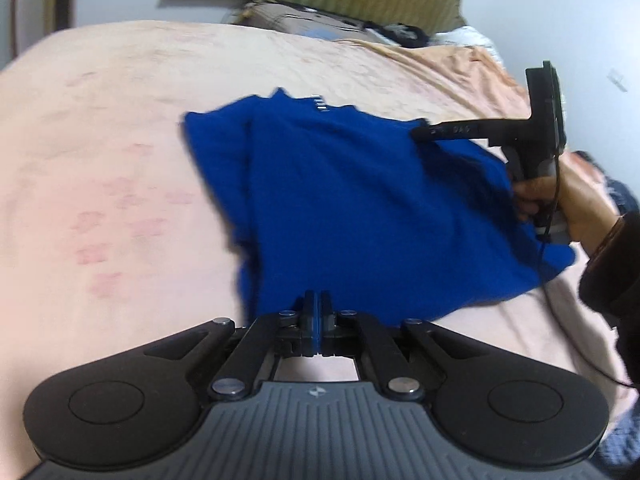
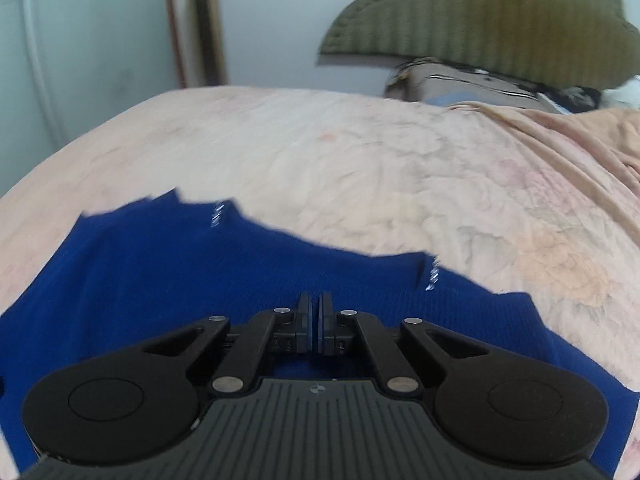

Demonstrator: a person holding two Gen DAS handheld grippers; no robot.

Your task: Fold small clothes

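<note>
A blue garment (image 1: 360,208) lies partly lifted on the pink bedsheet (image 1: 100,160), with a small white label (image 1: 320,105) at its far edge. My left gripper (image 1: 316,300) is shut on the garment's near edge. My right gripper (image 1: 418,132), held by a person's hand (image 1: 568,204), is shut at the garment's far right corner and appears to pinch it. In the right wrist view the right gripper (image 2: 316,300) stands shut over the blue garment (image 2: 140,280), which fills the lower left; two white labels show near its far edge.
A green quilted cushion (image 2: 500,20) and a pile of things (image 2: 460,84) lie at the far end of the bed. A peach blanket (image 2: 580,140) is bunched at the far right. A pale door (image 2: 80,60) stands beyond the bed's left side.
</note>
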